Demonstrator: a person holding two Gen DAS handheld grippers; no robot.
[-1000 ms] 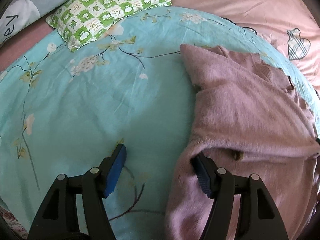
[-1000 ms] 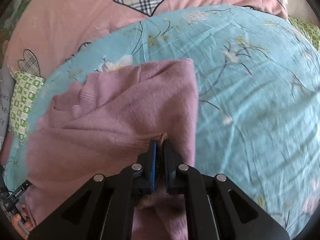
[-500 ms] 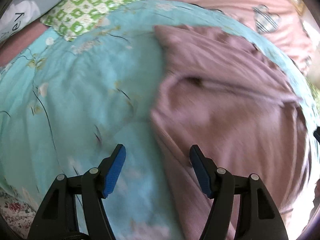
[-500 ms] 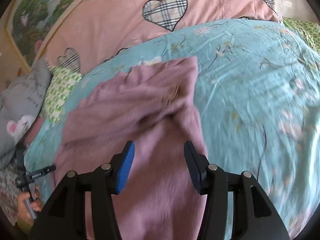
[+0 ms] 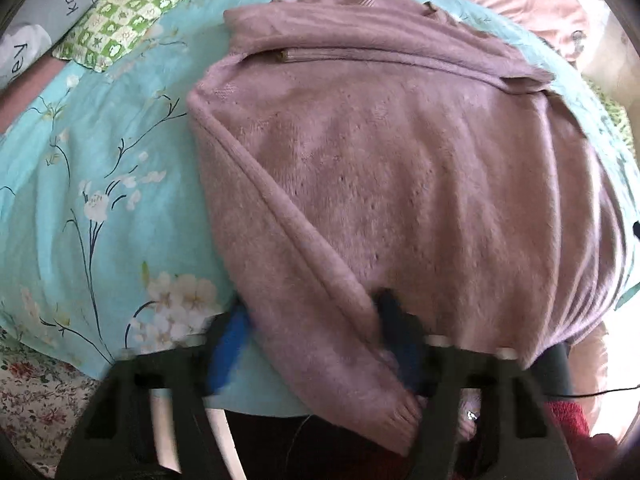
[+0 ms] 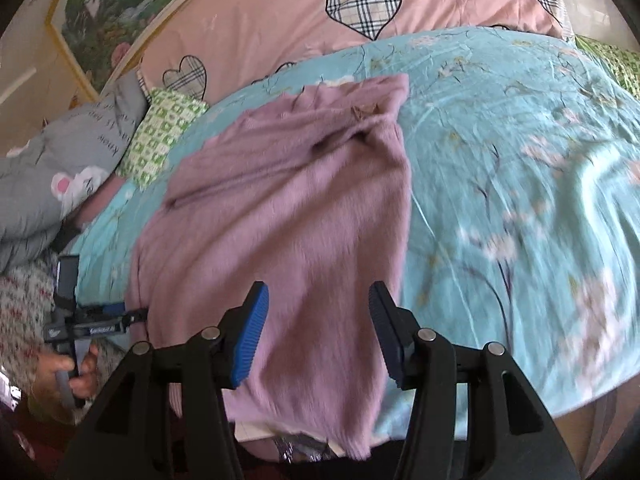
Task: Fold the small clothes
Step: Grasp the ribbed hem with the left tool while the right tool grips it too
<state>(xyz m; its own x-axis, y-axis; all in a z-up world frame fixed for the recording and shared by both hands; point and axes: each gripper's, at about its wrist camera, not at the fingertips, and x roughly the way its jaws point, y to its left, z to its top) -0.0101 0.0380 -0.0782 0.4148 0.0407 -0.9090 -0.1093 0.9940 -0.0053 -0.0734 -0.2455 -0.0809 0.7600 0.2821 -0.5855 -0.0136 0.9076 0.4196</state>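
Observation:
A mauve knit sweater (image 5: 400,184) lies spread on the turquoise floral bedsheet (image 5: 100,184), its sleeves folded across the body and its hem hanging over the bed's near edge. My left gripper (image 5: 312,336) is open over the sweater's lower left edge, with one blurred blue pad on each side of the folded sleeve. In the right wrist view the sweater (image 6: 288,200) lies lengthwise. My right gripper (image 6: 318,328) is open and empty above its near end. The left gripper (image 6: 92,320) shows at the sweater's left edge.
A green checked pillow (image 5: 132,12) and a grey printed pillow (image 5: 36,20) lie at the back left. A pink quilt with plaid hearts (image 6: 360,8) lies behind the sheet (image 6: 520,160). A floral bedspread (image 5: 36,396) hangs below the near edge.
My right gripper let go of the sweater's sleeve and opened, then pulled back toward the near end. My left gripper swung right and back to the sweater's lower left edge.

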